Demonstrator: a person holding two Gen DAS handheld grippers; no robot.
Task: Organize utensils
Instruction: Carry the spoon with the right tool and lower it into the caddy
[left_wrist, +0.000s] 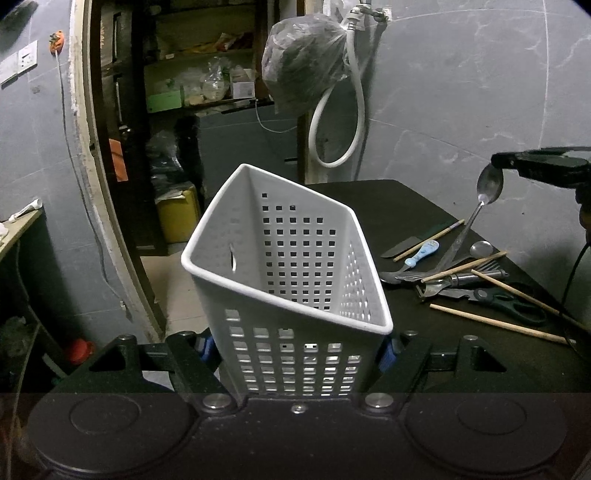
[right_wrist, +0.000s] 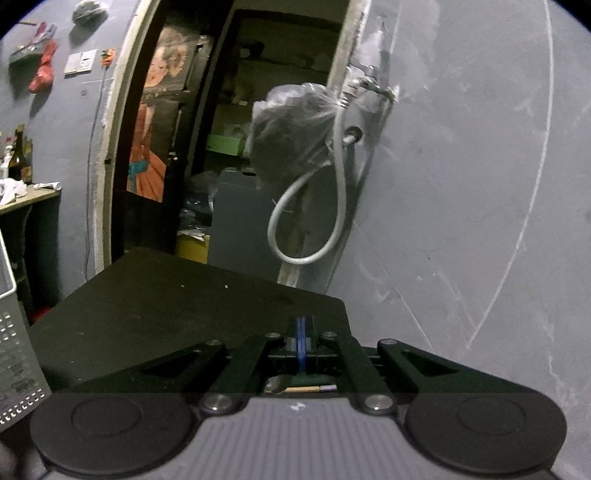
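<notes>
My left gripper (left_wrist: 297, 350) is shut on a white perforated plastic basket (left_wrist: 288, 258), held tilted and empty above the black table's (left_wrist: 369, 199) left end. My right gripper (left_wrist: 502, 160) shows at the right in the left wrist view, shut on the bowl of a metal spoon (left_wrist: 489, 188) whose handle hangs down toward the utensil pile (left_wrist: 465, 273). In the right wrist view the right gripper (right_wrist: 302, 343) has its blue pads pressed together; the spoon is hidden there. The basket's edge (right_wrist: 14, 350) shows at the left.
The pile on the table holds wooden chopsticks (left_wrist: 498, 323), black scissors (left_wrist: 509, 301), a second spoon (left_wrist: 481, 249), a fork, a knife and a blue-handled utensil (left_wrist: 423, 253). A plastic bag (left_wrist: 301, 62) and white hose (left_wrist: 351, 122) hang on the wall behind. A doorway lies to the left.
</notes>
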